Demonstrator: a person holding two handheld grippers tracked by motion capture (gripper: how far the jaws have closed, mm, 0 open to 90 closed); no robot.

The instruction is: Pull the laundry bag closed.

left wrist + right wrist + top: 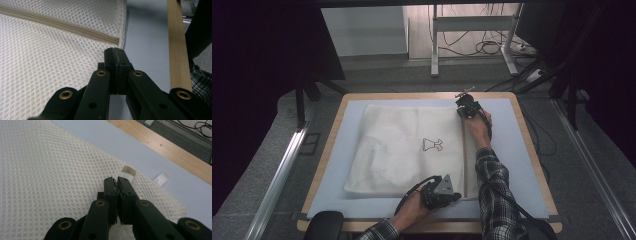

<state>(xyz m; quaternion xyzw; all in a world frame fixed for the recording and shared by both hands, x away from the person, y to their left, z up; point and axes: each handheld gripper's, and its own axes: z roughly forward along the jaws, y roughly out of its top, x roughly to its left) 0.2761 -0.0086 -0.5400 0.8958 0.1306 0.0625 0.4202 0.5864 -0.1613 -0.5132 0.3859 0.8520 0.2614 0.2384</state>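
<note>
A white mesh bag (407, 145) lies flat on a pale blue mat (509, 150), with a small black outline print (432, 144) at its middle. A beige zipper (464, 155) runs along its right side. My left gripper (456, 195) rests at the bag's near right corner. Its jaws are shut (113, 51) just short of the zipper's end (113, 41), and I cannot tell whether any mesh is pinched. My right gripper (463, 112) is at the far right corner, shut (115, 181) on a small pale piece that looks like the zipper pull, close to a beige tab (129, 170).
The mat covers a wooden table whose edge (532, 150) shows on the right. A white label (161, 179) sticks out from the bag's far corner. Metal rails, a desk frame (434, 45) and cables (482, 47) lie on the floor beyond the table.
</note>
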